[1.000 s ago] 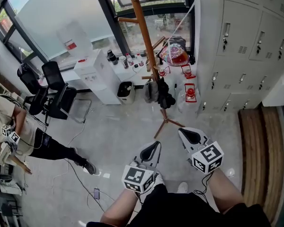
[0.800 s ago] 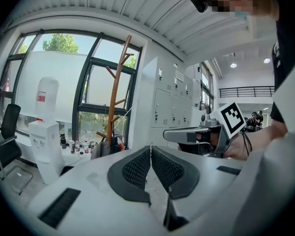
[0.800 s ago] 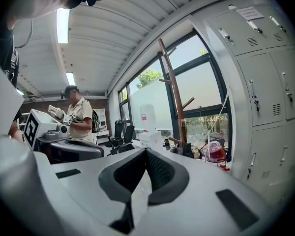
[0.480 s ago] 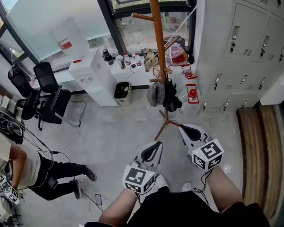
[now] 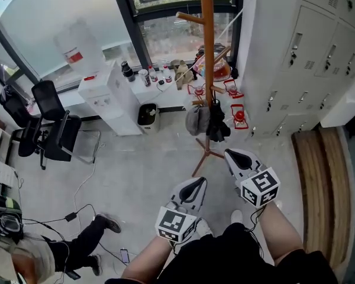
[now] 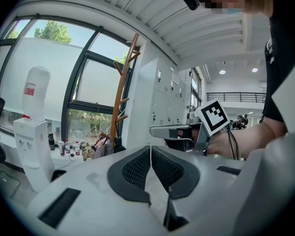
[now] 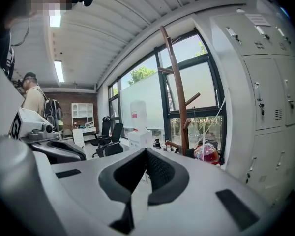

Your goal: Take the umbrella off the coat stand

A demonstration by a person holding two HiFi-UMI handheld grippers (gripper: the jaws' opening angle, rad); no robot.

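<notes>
Nearest, the grey plastic left gripper point(image 5: 196, 183) with its marker cube is held low over the pale concrete floor point(image 5: 136, 176). In its own view its black ribbed pads point(image 6: 137, 168) meet tip to tip, with nothing between them. Just to its right and slightly farther off, the matching right gripper point(image 5: 236, 155) is likewise closed and empty, its pads point(image 7: 158, 171) pressed together. At the near left, another person in dark trousers point(image 5: 77, 250) stands among trailing black cables.

Just beyond the gripper tips spread the feet of the tall brown wooden coat stand point(image 5: 207, 70). The black folded umbrella point(image 5: 216, 122) hangs low on this stand, close against the right side of the pole and apart from both grippers. A grey soft bundle point(image 5: 196, 120) hangs beside it on the left, touching it.

To the right, a brown slatted wooden bench point(image 5: 319, 176) lies along the floor in front of a bank of pale grey metal lockers point(image 5: 307, 52). Small red lantern-like objects point(image 5: 239, 116) sit on the floor between the stand and the lockers. Left of the stand are a black waste bin point(image 5: 146, 114) and a white water dispenser point(image 5: 109, 93), with black office chairs point(image 5: 53, 126) farther left. Farthest off, large dark-framed windows point(image 5: 130, 16) run across the back.
</notes>
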